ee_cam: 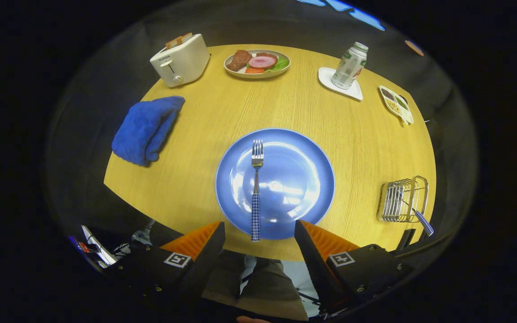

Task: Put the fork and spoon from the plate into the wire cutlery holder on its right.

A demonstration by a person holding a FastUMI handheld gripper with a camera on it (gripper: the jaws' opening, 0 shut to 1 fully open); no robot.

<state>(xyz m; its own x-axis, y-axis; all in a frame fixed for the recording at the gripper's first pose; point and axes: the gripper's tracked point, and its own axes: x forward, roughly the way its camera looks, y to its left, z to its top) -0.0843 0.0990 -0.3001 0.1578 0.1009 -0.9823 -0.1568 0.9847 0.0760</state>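
Wooden table (330, 134) below, gripper (258, 233) hovers spread wide over fork (256, 188).

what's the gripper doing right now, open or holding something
Gripper: open, holding nothing; the fork handle's end lies between the fingertips, untouched.
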